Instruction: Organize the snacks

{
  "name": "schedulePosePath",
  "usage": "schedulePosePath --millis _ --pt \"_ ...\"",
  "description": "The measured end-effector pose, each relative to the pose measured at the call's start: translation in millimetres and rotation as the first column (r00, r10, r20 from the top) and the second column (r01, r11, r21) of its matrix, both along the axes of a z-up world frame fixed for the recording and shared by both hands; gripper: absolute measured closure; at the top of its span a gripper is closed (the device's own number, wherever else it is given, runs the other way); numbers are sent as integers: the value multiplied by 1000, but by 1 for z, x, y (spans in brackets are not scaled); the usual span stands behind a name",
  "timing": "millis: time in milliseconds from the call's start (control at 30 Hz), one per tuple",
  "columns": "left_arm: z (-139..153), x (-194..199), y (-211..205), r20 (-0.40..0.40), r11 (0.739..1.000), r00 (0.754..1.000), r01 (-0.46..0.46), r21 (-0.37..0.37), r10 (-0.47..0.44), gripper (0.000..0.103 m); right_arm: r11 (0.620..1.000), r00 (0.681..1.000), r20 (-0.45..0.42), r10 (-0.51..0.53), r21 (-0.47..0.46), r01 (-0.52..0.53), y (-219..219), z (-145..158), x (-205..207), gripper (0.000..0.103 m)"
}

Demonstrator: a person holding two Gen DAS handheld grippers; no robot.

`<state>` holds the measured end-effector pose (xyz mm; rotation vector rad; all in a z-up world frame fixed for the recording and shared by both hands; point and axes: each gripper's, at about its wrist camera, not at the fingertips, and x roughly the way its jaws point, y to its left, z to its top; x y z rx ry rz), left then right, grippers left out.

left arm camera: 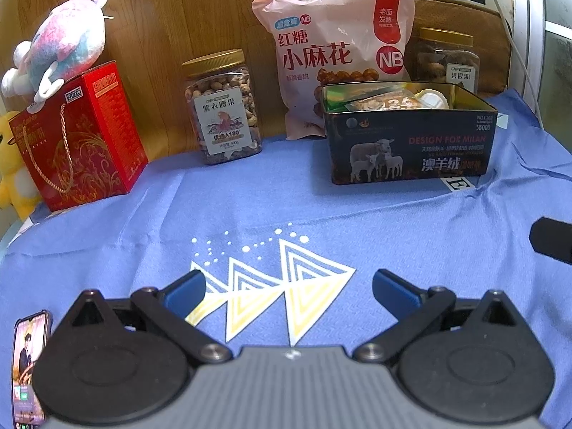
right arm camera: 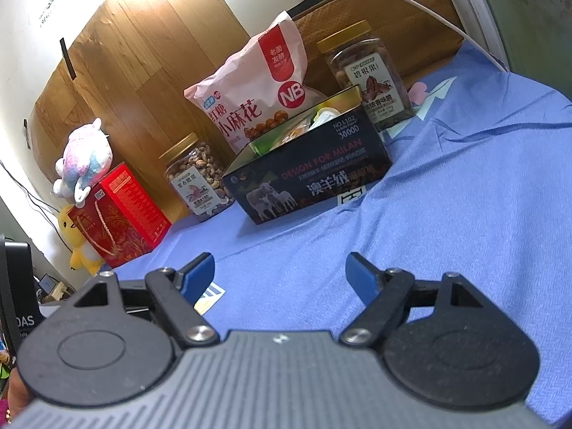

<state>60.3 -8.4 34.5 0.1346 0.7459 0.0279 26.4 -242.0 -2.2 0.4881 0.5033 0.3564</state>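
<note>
- While both grippers hover over the blue cloth (left arm camera: 411, 236) that covers the desk, neither holds anything.
- Left gripper (left arm camera: 287, 291): jaws apart, blue pads spread over the white and yellow triangle print (left arm camera: 271, 286) on the cloth.
- Right gripper (right arm camera: 280, 275): jaws apart, nothing between them but bare cloth.
- Black tin (left arm camera: 411, 143): open-topped, printed with sheep, standing on the cloth toward the back right; small packets and a white cup-like item lie inside it.
- Pink snack bag (left arm camera: 332, 46): upright just behind the tin, leaning against the wooden panel (left arm camera: 178, 18).
- Jar of cashews (left arm camera: 223, 107): gold lid, upright, left of the pink bag and apart from the tin.
- Jar of pecans (right arm camera: 368, 75): gold lid, upright behind the tin's right end.
- Red gift box (left arm camera: 85, 136): rope handle, at the far left edge of the cloth.
- Pink and blue plush toy (left arm camera: 60, 43): resting on top of the red box.
- Yellow plush toy (right arm camera: 80, 239): beside the red box, partly hidden by it.
- Phone (left arm camera: 30, 368): screen lit, lying at the near left corner beside the left gripper.
</note>
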Motion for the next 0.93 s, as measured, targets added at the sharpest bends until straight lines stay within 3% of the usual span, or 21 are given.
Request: schedulePosePath --millis 600,933 --pt "1 -1 0 -11 1000 1000 5 -19 -5 0 1000 1000 -1 0 1 0 0 0 -1 20" --pt "5 -6 -4 30 999 999 40 9 -40 0 1000 1000 5 3 -6 -3 1 0 -2 20"
